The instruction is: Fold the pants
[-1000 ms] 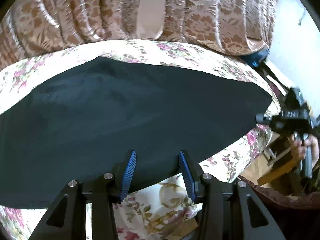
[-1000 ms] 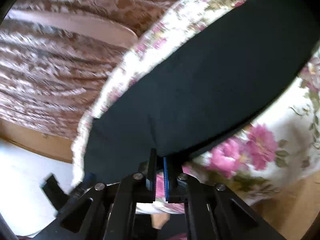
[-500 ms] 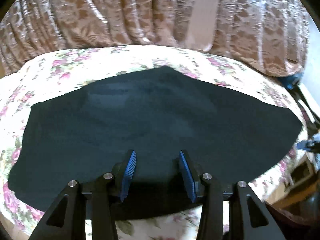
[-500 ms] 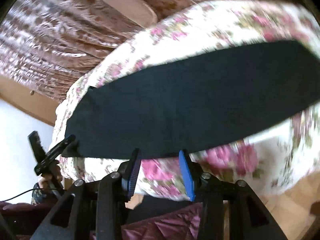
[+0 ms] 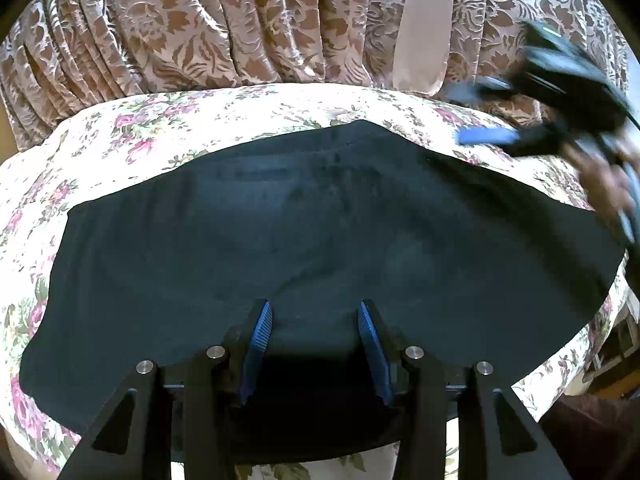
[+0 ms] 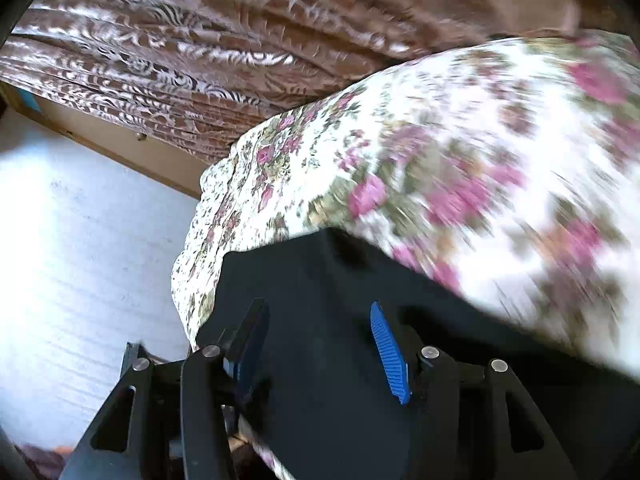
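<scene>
**Pants flat on the bed, both grippers empty**

The black pants (image 5: 320,240) lay spread as one flat, dark panel across the floral bedspread (image 5: 132,128), reaching from near its left edge to its right edge, with the near hem running along the front edge of the bed. I judged them already folded lengthwise, since I saw one broad band and no separate legs, though I could not confirm the layers. The crosswise folds looked still to be done.

My left gripper (image 5: 314,344) hung over the near edge of the pants, jaws wide apart, holding nothing. My right gripper (image 6: 320,344) was also spread and empty, above the pants' corner at the bed's right end; its view was blurred. From the left wrist I saw it as a smear at the far right (image 5: 560,96).

Behind the bed hung a brown patterned curtain (image 5: 200,32).
</scene>
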The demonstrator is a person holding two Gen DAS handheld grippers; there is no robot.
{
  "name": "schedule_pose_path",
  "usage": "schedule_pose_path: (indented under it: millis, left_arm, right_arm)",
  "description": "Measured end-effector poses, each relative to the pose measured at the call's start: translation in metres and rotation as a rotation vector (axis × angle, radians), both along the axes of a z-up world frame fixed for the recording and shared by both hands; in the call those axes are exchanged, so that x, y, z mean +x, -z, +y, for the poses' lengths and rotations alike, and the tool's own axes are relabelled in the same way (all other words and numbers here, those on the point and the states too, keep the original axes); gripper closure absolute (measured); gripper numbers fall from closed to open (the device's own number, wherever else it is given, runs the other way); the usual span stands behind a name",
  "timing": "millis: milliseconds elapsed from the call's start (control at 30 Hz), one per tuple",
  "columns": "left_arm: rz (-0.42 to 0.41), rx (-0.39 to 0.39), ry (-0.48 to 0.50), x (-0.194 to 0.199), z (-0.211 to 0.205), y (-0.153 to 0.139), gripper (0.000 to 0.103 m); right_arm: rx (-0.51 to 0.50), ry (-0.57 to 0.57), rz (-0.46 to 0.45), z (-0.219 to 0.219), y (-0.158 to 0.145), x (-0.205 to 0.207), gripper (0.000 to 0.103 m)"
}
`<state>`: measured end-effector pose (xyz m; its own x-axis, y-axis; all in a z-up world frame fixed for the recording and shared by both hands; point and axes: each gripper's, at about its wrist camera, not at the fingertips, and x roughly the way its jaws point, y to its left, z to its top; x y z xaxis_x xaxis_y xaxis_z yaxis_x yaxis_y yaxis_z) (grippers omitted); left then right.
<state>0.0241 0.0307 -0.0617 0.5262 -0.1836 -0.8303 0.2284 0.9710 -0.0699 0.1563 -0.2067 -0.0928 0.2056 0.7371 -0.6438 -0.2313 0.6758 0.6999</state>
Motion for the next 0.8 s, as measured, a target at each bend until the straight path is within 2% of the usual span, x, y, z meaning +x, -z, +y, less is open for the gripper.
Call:
schedule_pose_path:
  millis: [67, 133, 267, 333, 400, 467, 500, 533, 667, 700, 767, 800]
  left_arm:
    - [0.002, -0.006, 0.003, 0.001, 0.001, 0.001, 0.058]
    - [0.007, -0.022, 0.003, 0.001, 0.004, 0.002, 0.057]
    - [0.010, -0.041, -0.002, 0.003, 0.006, 0.004, 0.057]
    - [0.009, -0.047, -0.003, 0.003, 0.007, 0.005, 0.057]
    - [0.006, -0.047, -0.006, 0.003, 0.007, 0.005, 0.057]
    - [0.004, -0.047, -0.010, 0.002, 0.007, 0.005, 0.057]
    - [0.003, -0.049, -0.013, 0.001, 0.007, 0.005, 0.057]
    - [0.002, -0.053, -0.016, 0.001, 0.007, 0.005, 0.057]
    - [0.005, -0.055, -0.053, 0.001, 0.010, 0.006, 0.057]
    - [0.010, -0.053, -0.065, 0.002, 0.010, 0.008, 0.057]
    - [0.015, -0.042, -0.085, 0.005, 0.007, 0.010, 0.056]
    - [0.016, -0.028, -0.090, 0.008, 0.006, 0.011, 0.056]
  right_arm:
    - [0.000, -0.033, 0.023, 0.021, 0.007, 0.024, 0.049]
    - [-0.051, -0.076, 0.051, 0.043, 0.016, 0.044, 0.049]
    - [-0.111, -0.155, 0.088, 0.064, 0.032, 0.060, 0.053]
    - [-0.120, -0.199, 0.096, 0.072, 0.038, 0.061, 0.062]
    - [-0.113, -0.219, 0.093, 0.074, 0.041, 0.062, 0.066]
    - [-0.117, -0.227, 0.077, 0.078, 0.042, 0.063, 0.079]
    - [-0.136, -0.235, 0.055, 0.079, 0.042, 0.062, 0.093]
    - [-0.168, -0.239, 0.013, 0.080, 0.039, 0.059, 0.096]
    - [-0.188, -0.230, -0.127, 0.080, 0.018, 0.048, 0.098]
    - [-0.219, -0.225, -0.166, 0.083, 0.014, 0.045, 0.098]
    - [-0.351, -0.221, -0.228, 0.093, 0.016, 0.044, 0.098]
    - [-0.460, -0.237, -0.259, 0.107, 0.026, 0.043, 0.098]
